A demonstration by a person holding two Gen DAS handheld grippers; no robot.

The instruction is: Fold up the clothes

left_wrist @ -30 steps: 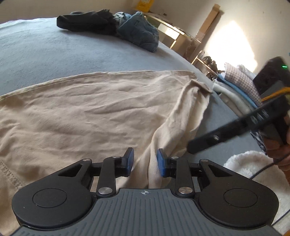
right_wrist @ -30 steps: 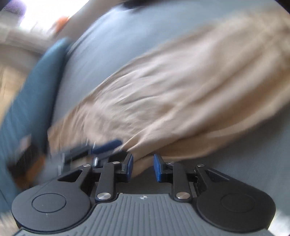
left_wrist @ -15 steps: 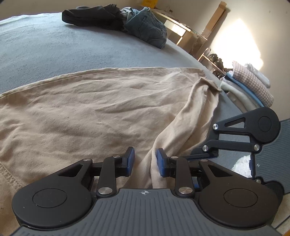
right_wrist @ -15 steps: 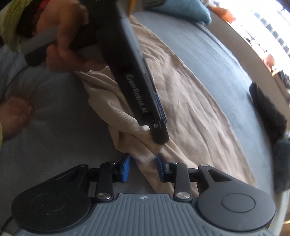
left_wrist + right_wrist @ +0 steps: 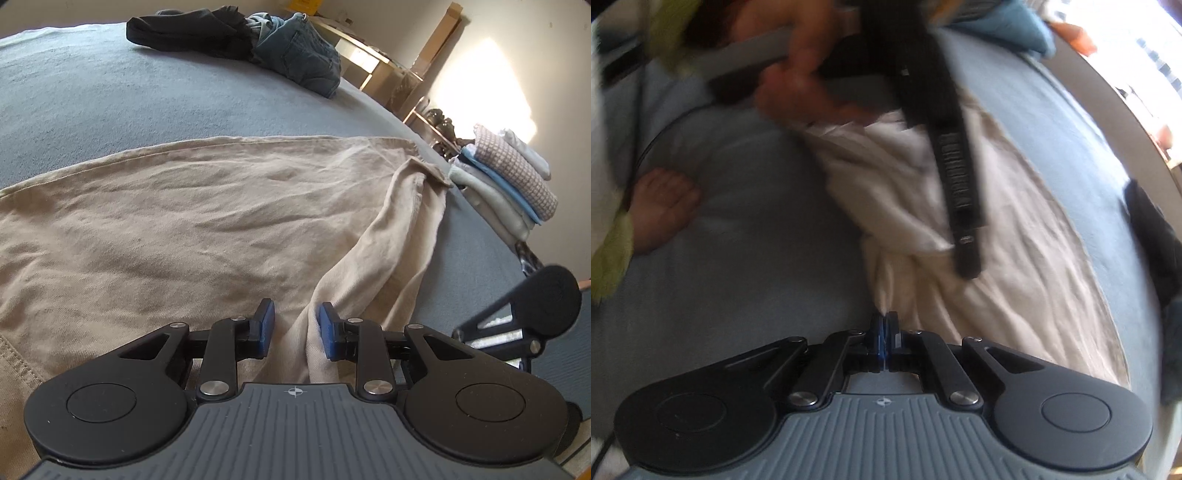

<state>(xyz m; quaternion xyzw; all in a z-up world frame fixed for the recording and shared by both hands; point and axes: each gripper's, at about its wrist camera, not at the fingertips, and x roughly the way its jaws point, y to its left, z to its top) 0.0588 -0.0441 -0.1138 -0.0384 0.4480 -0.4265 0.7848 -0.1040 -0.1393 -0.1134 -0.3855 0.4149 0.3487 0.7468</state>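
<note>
Beige trousers point(image 5: 207, 221) lie spread on a grey-blue bed point(image 5: 110, 96). My left gripper point(image 5: 293, 326) stands at their near edge with a raised ridge of the beige cloth pinched between its blue pads. In the right wrist view the trousers point(image 5: 1015, 266) run away to the upper right, and the left gripper point(image 5: 967, 267) comes down from above into bunched cloth. My right gripper point(image 5: 884, 334) sits just below that bunch, pads pressed together on a thin tip of the trousers' fold. Part of the right tool's black linkage point(image 5: 546, 295) shows beside the left one.
A black garment point(image 5: 192, 29) and jeans point(image 5: 299, 51) are piled at the bed's far side. Folded clothes point(image 5: 509, 177) are stacked off the right edge, near a wooden shelf point(image 5: 373, 70). A person's bare foot point(image 5: 661, 206) rests on the bed; a hand point(image 5: 798, 88) grips the left tool.
The right gripper swung in beside the left one, rolled over, and closed its jaws on the fold that lay between them. The left gripper kept its place and grip.
</note>
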